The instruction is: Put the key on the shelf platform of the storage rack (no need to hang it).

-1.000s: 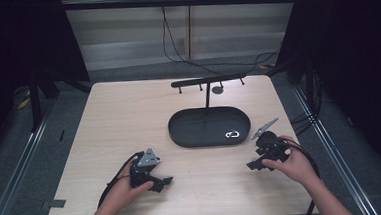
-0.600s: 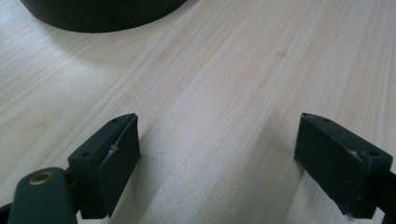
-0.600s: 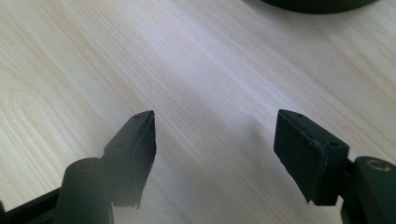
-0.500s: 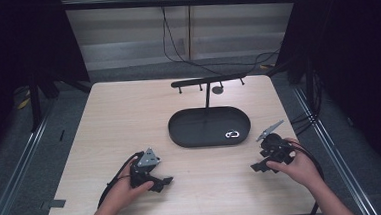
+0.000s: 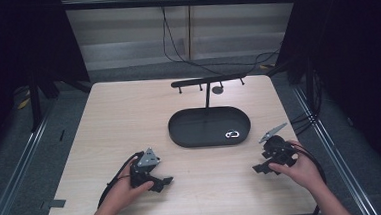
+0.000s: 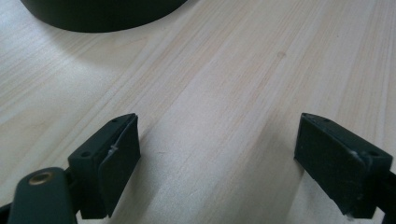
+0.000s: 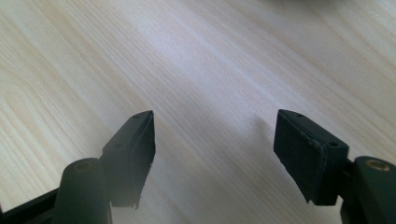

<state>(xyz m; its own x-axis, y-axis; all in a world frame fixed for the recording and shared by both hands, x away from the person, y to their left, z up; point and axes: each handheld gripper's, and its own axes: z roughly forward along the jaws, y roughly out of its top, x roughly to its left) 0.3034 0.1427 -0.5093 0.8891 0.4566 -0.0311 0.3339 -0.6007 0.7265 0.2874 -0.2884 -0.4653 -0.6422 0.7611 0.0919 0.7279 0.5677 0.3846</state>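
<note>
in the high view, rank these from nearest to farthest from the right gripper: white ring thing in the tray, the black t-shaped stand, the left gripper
From the right gripper:
1. Small white looped object, in the black oval tray at its near right end.
2. Black T-shaped stand, behind the tray toward the table's far edge.
3. Left gripper, across the table at its near left.

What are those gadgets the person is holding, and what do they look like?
Each hand holds a black gripper, the left gripper and the right gripper. Each has two flat black fingers, a grey three-cornered plate on top and a trailing black cable. No sleeves show on the forearms.

2 grippers [image 5: 164, 181] [image 5: 260, 168], 1 tray [image 5: 180, 133], 1 rack [image 5: 207, 80].
</note>
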